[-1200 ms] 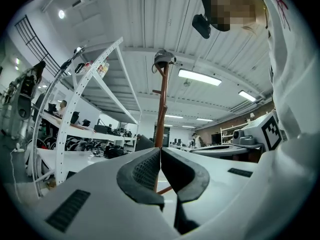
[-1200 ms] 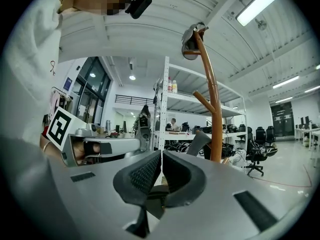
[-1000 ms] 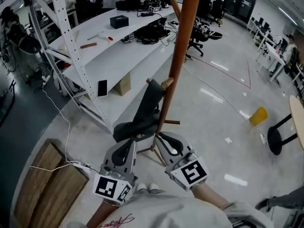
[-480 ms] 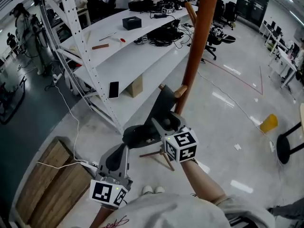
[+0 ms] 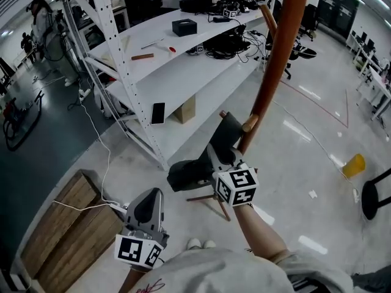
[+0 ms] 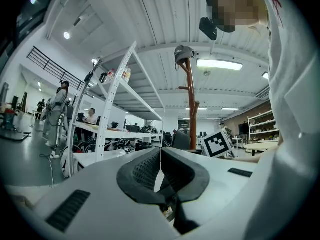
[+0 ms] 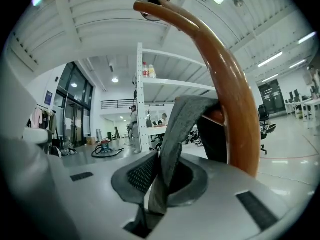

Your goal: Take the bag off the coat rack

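Note:
A dark grey bag (image 5: 189,173) hangs by its strap (image 5: 227,130) from a peg (image 5: 249,124) on the brown wooden coat rack pole (image 5: 269,84). My right gripper (image 5: 220,157) reaches up to the strap just below the peg; its jaws are closing. In the right gripper view the grey strap (image 7: 175,129) runs between the right gripper's (image 7: 161,171) pads, which pinch it, with the pole (image 7: 230,89) close behind. My left gripper (image 5: 151,197) hangs low and shut, holding nothing; its own view shows the left gripper (image 6: 160,156) with jaws together and the rack (image 6: 192,114) ahead.
White metal shelving (image 5: 183,60) with cables, boxes and a phone (image 5: 157,112) stands left of the rack. Wooden pallets (image 5: 67,224) lie at lower left with a white cable across the floor. A yellow bin (image 5: 354,165) and a black stool (image 5: 374,197) stand at right.
My right gripper rose from beside the left one up to the bag's strap under the peg and closed round it. The left gripper stayed low.

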`<state>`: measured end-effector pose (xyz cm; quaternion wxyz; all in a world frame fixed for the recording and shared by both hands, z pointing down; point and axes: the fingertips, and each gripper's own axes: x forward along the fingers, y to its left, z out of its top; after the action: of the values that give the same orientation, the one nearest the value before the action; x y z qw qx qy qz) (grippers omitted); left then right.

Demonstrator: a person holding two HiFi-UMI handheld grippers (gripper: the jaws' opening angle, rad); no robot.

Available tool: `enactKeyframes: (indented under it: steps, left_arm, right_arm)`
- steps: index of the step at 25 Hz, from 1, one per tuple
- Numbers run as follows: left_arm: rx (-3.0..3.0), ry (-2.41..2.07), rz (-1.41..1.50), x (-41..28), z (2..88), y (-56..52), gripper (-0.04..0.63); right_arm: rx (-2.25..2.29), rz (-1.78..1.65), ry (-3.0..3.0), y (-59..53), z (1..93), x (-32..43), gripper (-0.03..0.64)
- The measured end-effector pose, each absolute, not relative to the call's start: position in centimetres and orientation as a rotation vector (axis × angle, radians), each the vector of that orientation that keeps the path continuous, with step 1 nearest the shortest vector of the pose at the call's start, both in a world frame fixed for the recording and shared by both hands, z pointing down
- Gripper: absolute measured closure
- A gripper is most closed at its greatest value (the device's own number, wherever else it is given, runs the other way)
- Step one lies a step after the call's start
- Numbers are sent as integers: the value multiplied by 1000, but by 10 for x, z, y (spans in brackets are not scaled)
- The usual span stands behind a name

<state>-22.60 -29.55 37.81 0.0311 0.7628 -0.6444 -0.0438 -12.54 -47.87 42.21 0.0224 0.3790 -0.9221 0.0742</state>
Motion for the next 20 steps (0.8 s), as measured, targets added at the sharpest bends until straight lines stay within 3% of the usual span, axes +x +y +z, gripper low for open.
enactKeyframes:
  steps: [6,20]
  left_arm:
    - [2343,-2001,-129,-229,379,-293,577]
    - [2308,-2058,-144,-237,373,-288,577]
  right_arm:
    - [1167,5,-2838,-475,408,-129,577]
    - [1031,-169,-2926,-475,340,-163,580]
